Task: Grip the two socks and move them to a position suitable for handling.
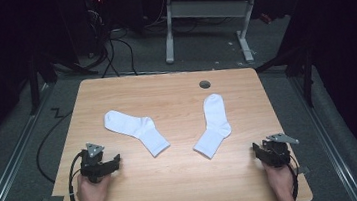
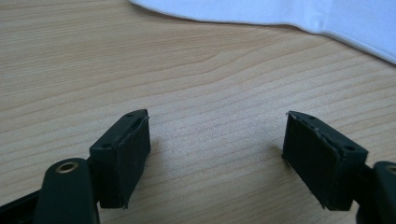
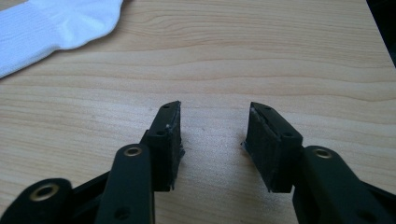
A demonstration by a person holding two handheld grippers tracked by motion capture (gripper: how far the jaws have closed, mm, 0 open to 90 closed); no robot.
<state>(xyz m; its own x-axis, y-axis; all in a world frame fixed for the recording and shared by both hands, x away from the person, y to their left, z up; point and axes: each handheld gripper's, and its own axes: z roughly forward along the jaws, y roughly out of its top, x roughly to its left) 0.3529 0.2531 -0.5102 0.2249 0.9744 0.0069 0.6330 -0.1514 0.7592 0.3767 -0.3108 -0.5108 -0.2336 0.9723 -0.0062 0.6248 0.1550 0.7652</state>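
Dim room, grey carpet floor (image 1: 20, 147), light wooden table (image 1: 185, 180), white-legged desk (image 1: 207, 7) behind, cables (image 1: 116, 51) on floor

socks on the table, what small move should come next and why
Probably ease the left hand-held gripper forward to the cuff end of the left white sock. Its jaws stand open over bare wooden table and hold nothing, and that sock lies just ahead of it. The right hand-held gripper is likewise open and empty, short of the right white sock.

Table (image 1: 184, 175) brightly lit, surroundings dark, soft shadows, gripper views sharp
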